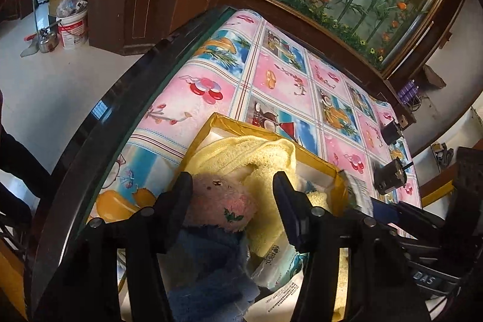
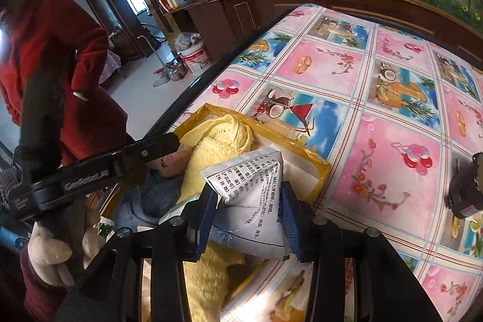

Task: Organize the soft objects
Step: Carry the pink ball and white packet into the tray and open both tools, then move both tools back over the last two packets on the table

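The right tool (image 2: 250, 219) clamps a white printed plastic pouch (image 2: 256, 195) above the yellow-rimmed cardboard box (image 2: 317, 168) on the patterned desk (image 2: 392, 141). The left tool (image 1: 232, 195) spreads wide around a pink plush toy (image 1: 220, 207) in that box, beside a yellow fluffy towel (image 1: 241, 153).

tabletop (image 2: 392, 141): dark glossy rim, covered by a cloth
cloth (image 1: 280, 80): pink and blue squares printed with fruit and drinks
box (image 1: 208, 125): yellow-taped, open, near the tabletop's corner, holding soft things
dark objects (image 1: 389, 177): two, small, on the cloth well apart from the box
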